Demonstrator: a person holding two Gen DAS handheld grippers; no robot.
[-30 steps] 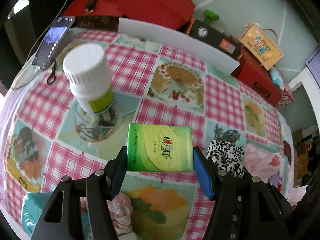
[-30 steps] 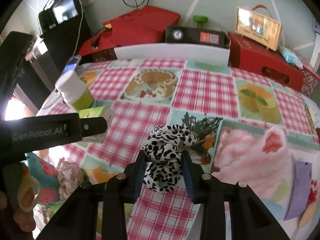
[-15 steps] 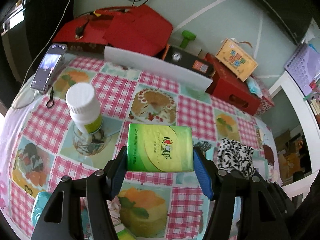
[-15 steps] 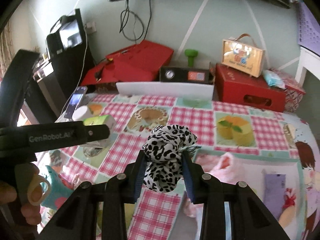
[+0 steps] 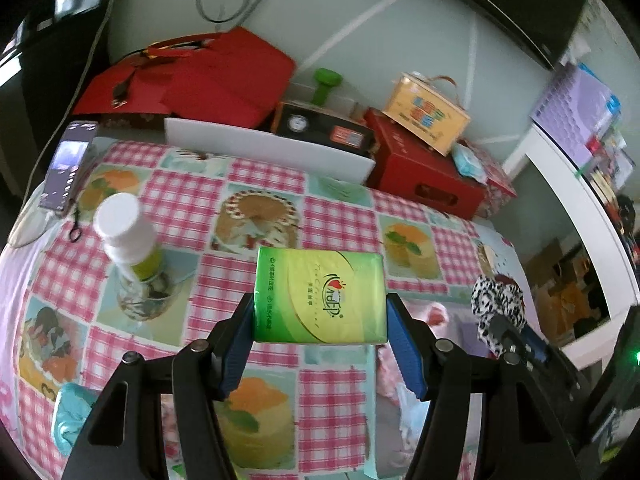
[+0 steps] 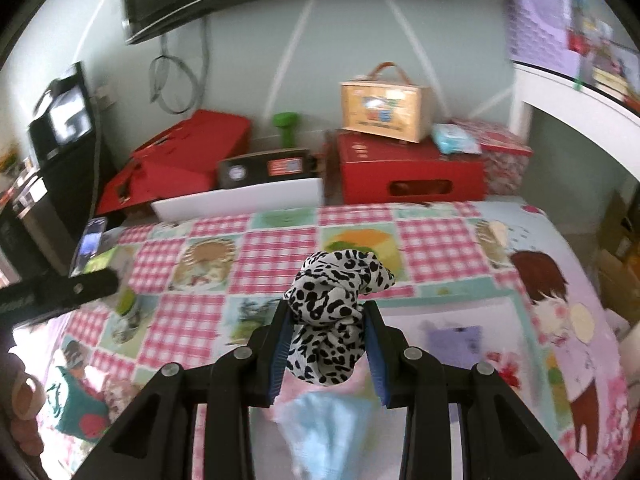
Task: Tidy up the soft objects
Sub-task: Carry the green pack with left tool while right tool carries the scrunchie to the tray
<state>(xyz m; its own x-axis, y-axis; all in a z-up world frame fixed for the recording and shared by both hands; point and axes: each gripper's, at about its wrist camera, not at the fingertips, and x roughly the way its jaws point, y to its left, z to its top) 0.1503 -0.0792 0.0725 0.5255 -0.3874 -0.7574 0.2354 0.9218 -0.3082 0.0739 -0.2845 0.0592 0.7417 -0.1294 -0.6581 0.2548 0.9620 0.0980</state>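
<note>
**Both grippers lifted with soft goods in hand**

The left gripper [image 5: 320, 320] clamps a green tissue pack [image 5: 320, 296] above the checked tablecloth [image 5: 264, 188]; a white-capped bottle [image 5: 128, 240] stands at its ten o'clock. The right gripper [image 6: 326, 344] pinches a leopard-print scrunchie [image 6: 332, 316], a white tray [image 6: 240, 200] at eleven o'clock.

We count one green tissue pack [image 5: 320, 296], one leopard-print scrunchie [image 6: 334, 312] and one white-capped bottle [image 5: 128, 240] left of the pack. Behind the bottle lies one phone [image 5: 66, 168]. Beyond the checked tablecloth [image 5: 264, 188] we see one white tray [image 5: 268, 152], one green dumbbell [image 5: 326, 84] and two grippers.
</note>
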